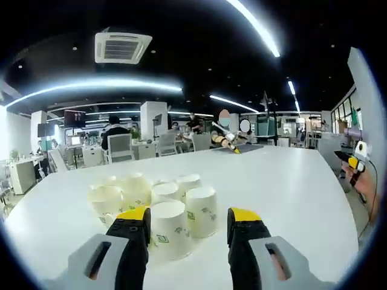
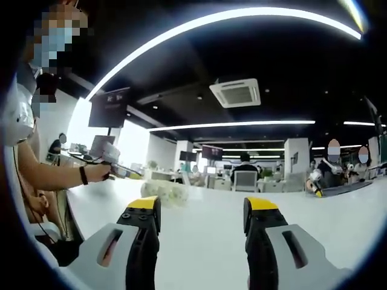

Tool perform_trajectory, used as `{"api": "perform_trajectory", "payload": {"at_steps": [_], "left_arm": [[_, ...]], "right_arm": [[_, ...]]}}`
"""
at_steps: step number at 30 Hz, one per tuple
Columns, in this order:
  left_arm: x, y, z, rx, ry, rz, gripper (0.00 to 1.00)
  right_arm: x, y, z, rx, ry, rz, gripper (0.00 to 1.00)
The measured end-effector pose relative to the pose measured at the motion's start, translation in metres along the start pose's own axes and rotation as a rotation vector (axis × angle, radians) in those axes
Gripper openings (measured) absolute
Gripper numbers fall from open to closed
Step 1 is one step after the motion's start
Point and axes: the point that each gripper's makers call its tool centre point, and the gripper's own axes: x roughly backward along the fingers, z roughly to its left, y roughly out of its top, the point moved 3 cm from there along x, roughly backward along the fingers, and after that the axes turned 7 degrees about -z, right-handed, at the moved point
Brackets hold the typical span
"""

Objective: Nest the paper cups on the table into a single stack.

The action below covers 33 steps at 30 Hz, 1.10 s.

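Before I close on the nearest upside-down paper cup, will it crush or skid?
The nearest paper cup looks thin-walled and empty, so it is probably light and would dent under a firm squeeze. It stands mouth-down on the smooth white table, so a push likely slides it into the other cups touching it.

on the table (image 1: 290, 181) ahead of my left gripper (image 1: 189, 226) sits a tight cluster of upturned paper cups (image 1: 163, 202), the nearest one just between and left of my jaws. in my right gripper view the cups (image 2: 169, 193) lie far off beyond my right gripper (image 2: 202, 220), with office chairs (image 1: 121, 147) behind the table's far edge.
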Motion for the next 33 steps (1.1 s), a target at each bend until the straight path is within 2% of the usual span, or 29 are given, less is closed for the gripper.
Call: {"api": "perform_trajectory", "payload": {"at_steps": [5,7,12,16,26,31,33], "left_arm": [[-0.010,-0.006,0.001,0.018,-0.021,0.045,0.53],[-0.022,-0.005,0.007,0.030,-0.027,0.058,0.53],[-0.035,-0.011,0.015,-0.002,-0.005,0.093,0.53],[-0.042,-0.015,0.019,0.005,-0.009,0.115,0.48],[-0.049,-0.024,0.026,0.005,0.012,0.135,0.46],[-0.046,-0.025,0.026,0.007,0.010,0.145,0.39],[-0.046,-0.024,0.028,0.012,0.010,0.144,0.38]], "right_arm": [[0.001,0.000,-0.001,0.000,-0.005,0.001,0.58],[0.001,0.000,-0.001,-0.002,-0.004,0.001,0.58],[0.001,-0.002,0.002,0.005,0.004,0.007,0.58],[0.002,-0.003,-0.001,0.002,-0.003,0.015,0.58],[0.006,0.005,-0.009,0.015,-0.025,-0.007,0.58],[0.005,0.004,-0.009,0.009,-0.024,-0.007,0.58],[0.005,0.005,-0.009,0.010,-0.024,-0.008,0.58]]}}
